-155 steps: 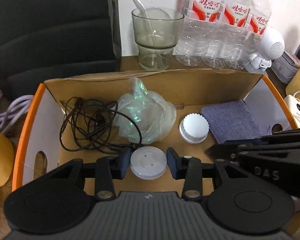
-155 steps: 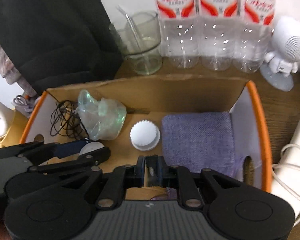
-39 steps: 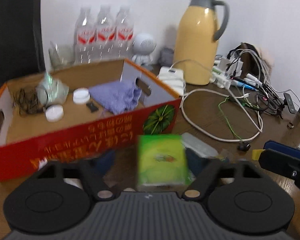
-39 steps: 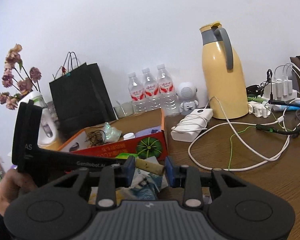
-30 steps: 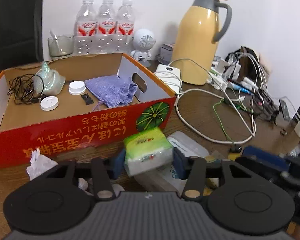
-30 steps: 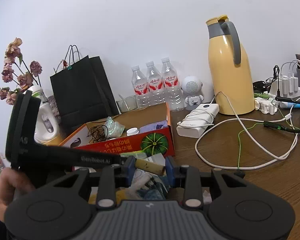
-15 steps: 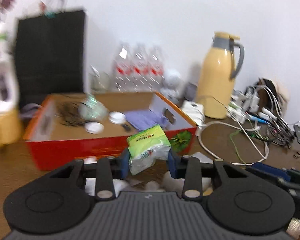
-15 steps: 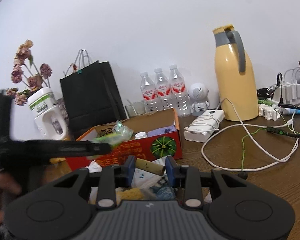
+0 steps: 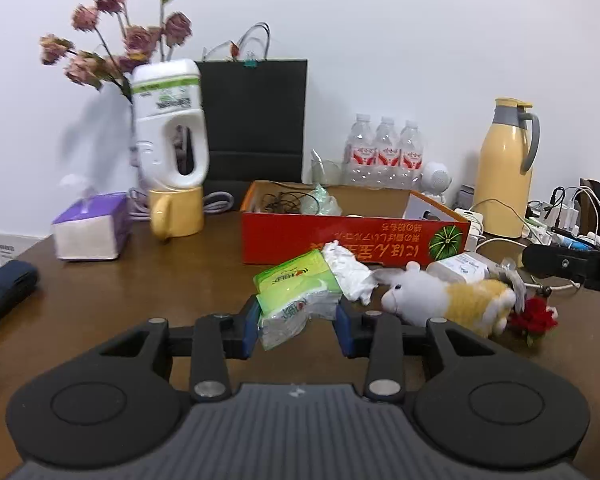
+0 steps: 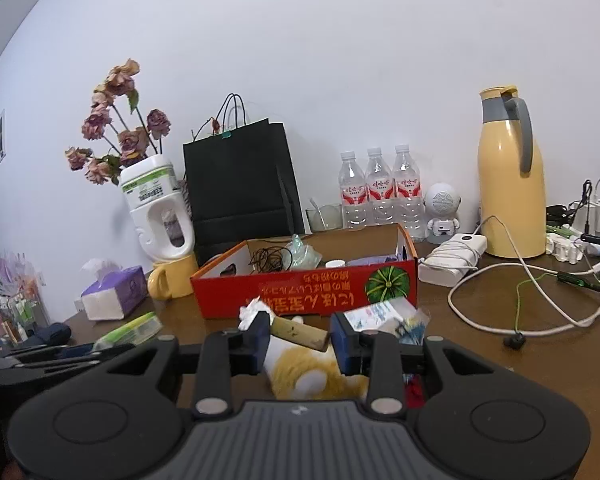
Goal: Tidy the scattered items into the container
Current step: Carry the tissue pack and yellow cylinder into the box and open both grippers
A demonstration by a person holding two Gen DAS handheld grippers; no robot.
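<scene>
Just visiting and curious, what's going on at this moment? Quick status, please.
Left gripper shut on green tissue pack. Right gripper shut on cork-like stick. Red box ahead, open-topped. Plush toy and crumpled tissue lie before it.

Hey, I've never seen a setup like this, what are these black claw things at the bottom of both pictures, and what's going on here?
There is no robot here. A person holds a two-finger gripper in each hand, and each gripper carries a wide-angle camera looking forward along its fingers. So each picture is one gripper's own view, and the black shape at the bottom is the tool itself.

In the left-hand view, the left gripper is clamped on a green tissue pack. In the right-hand view, the right gripper pinches a cork.

Both look across a brown wooden table toward a red cardboard box, which already holds a tangled black cable and a few other small things. In front of the box lie a crumpled tissue and a plush toy, not yet tidied away.
</scene>
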